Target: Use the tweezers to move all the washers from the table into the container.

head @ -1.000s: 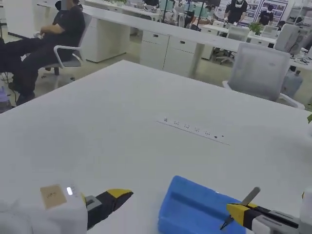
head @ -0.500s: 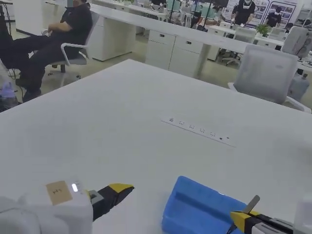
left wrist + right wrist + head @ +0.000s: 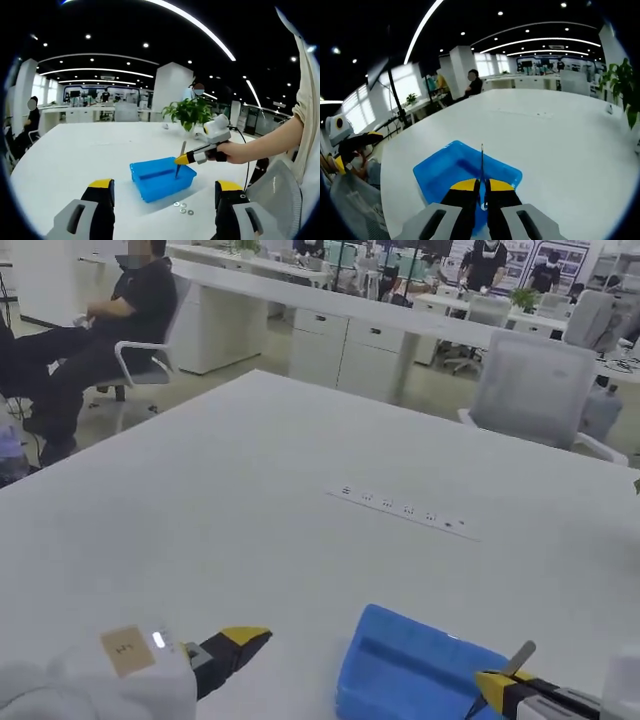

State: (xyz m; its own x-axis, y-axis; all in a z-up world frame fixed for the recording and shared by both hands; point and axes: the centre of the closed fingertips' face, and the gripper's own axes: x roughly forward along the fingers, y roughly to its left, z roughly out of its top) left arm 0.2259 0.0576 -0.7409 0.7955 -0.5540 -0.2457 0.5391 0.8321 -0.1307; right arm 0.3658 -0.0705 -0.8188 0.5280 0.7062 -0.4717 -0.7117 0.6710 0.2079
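The right gripper (image 3: 481,186) is pressing its jaws together on the tweezers (image 3: 180,152), whose tips are pointing down into the blue container (image 3: 150,184), so the drop-off step seems to be running; whether a washer is between the tips, I cannot tell. The left gripper (image 3: 243,641) is hovering spread and empty, and a few washers (image 3: 182,208) are lying on the table (image 3: 75,155) just beside the blue container, so the next move is calling for a careful pinch there.

container (image 3: 161,177) blue, desk (image 3: 250,490) plain white. washers (image 3: 183,207) + tweezers (image 3: 181,155) silver-grey. left fingers (image 3: 101,197) blk w/ yellow tips, right fingers (image 3: 464,197) same. plant (image 3: 189,112) green.
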